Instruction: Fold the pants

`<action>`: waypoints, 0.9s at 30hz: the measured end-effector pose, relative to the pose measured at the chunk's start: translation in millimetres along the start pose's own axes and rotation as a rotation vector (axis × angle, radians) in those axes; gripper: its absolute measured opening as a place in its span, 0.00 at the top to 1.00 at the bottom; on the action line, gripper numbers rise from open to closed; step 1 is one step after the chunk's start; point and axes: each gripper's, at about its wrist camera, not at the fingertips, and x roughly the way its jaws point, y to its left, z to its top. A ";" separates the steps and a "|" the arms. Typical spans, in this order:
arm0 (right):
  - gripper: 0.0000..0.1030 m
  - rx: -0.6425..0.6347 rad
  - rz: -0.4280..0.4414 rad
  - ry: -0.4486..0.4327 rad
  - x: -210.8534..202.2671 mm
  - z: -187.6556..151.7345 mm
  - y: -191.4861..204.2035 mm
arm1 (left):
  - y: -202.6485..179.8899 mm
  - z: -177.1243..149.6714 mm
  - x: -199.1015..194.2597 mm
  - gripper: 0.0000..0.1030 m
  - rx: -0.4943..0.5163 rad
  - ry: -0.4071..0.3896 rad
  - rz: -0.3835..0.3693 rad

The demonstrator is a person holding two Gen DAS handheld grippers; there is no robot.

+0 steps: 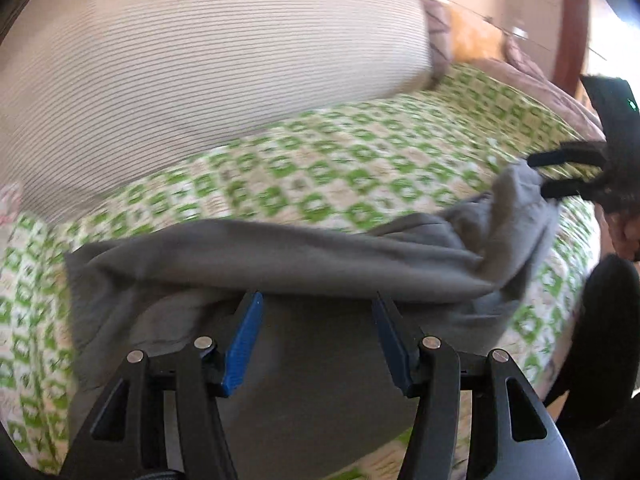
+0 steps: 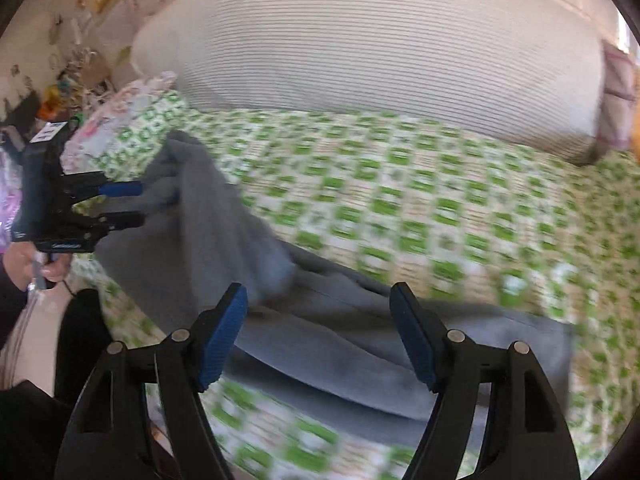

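Grey pants [image 1: 304, 264] lie bunched on a bed with a green-and-white patterned sheet [image 1: 320, 168]. My left gripper [image 1: 318, 300] is open, its blue pads at the near edge of the cloth, nothing clamped. In the right wrist view the pants [image 2: 340, 320] run from the left to the lower right. My right gripper [image 2: 318, 292] is open just above the cloth. The left gripper also shows in the right wrist view [image 2: 140, 204], jaws apart at the pants' raised left end. The right gripper shows in the left wrist view [image 1: 536, 176], jaws apart by the pants' right end.
A large cream ribbed pillow [image 1: 180, 80] lies along the far side of the bed [image 2: 400, 60]. A floral pillow [image 2: 120, 120] lies at the bed's left end. A brown blanket [image 1: 540, 80] and a wooden post [image 1: 572, 20] stand at the right.
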 end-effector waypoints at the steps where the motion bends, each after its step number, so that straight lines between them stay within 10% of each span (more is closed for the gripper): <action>1: 0.28 -0.010 0.022 0.005 9.1 5.5 10.4 | 9.3 -1.9 -1.8 0.45 -0.016 0.001 0.012; 13: 0.28 -0.025 0.182 0.084 82.2 44.7 77.6 | 131.4 -9.2 -2.0 0.45 -0.091 0.071 0.144; 27: 0.28 0.020 0.223 0.151 161.2 102.1 98.1 | 294.4 7.1 58.9 0.42 -0.294 0.155 0.119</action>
